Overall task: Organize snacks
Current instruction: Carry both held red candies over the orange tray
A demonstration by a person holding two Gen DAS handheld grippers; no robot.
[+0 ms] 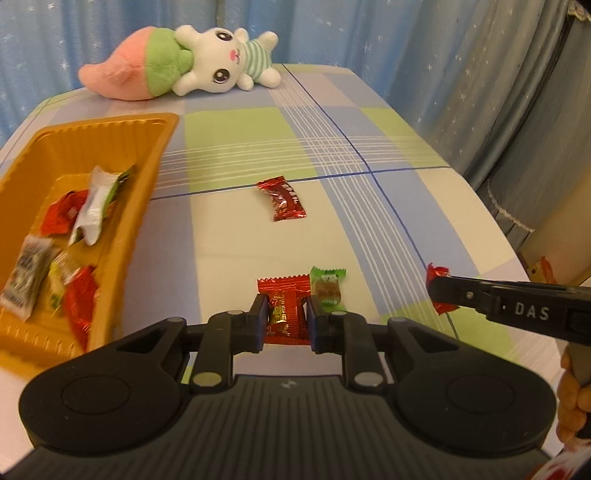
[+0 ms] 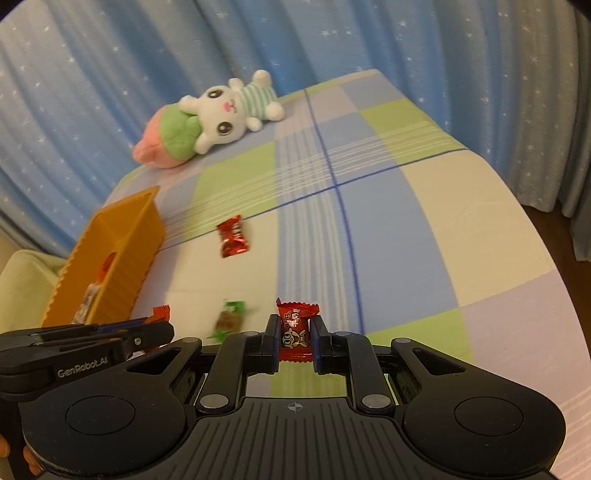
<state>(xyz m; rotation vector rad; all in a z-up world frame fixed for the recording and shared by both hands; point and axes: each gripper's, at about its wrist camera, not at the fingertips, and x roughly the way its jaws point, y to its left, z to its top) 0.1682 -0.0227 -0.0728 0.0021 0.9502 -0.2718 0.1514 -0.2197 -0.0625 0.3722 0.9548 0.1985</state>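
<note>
My left gripper [image 1: 286, 317] is shut on a red candy packet [image 1: 284, 310], low over the checked cloth. A green candy [image 1: 327, 290] lies just to its right. A dark red candy [image 1: 282, 197] lies farther ahead on the cloth. My right gripper [image 2: 294, 332] is shut on another red candy [image 2: 295, 328]; it shows from the side in the left wrist view [image 1: 437, 286]. An orange tray [image 1: 110, 133] at the left holds several wrapped snacks [image 1: 92, 206]. The tray also shows in the right wrist view [image 2: 122, 236], with the green candy [image 2: 231, 317] and dark red candy [image 2: 232, 236].
A plush bunny with a peach [image 1: 177, 62] lies at the table's far edge. Blue starred curtains [image 1: 332, 29] hang behind. The table's right edge [image 1: 495, 221] drops off to the floor. A pale chair [image 2: 22, 280] stands left of the table.
</note>
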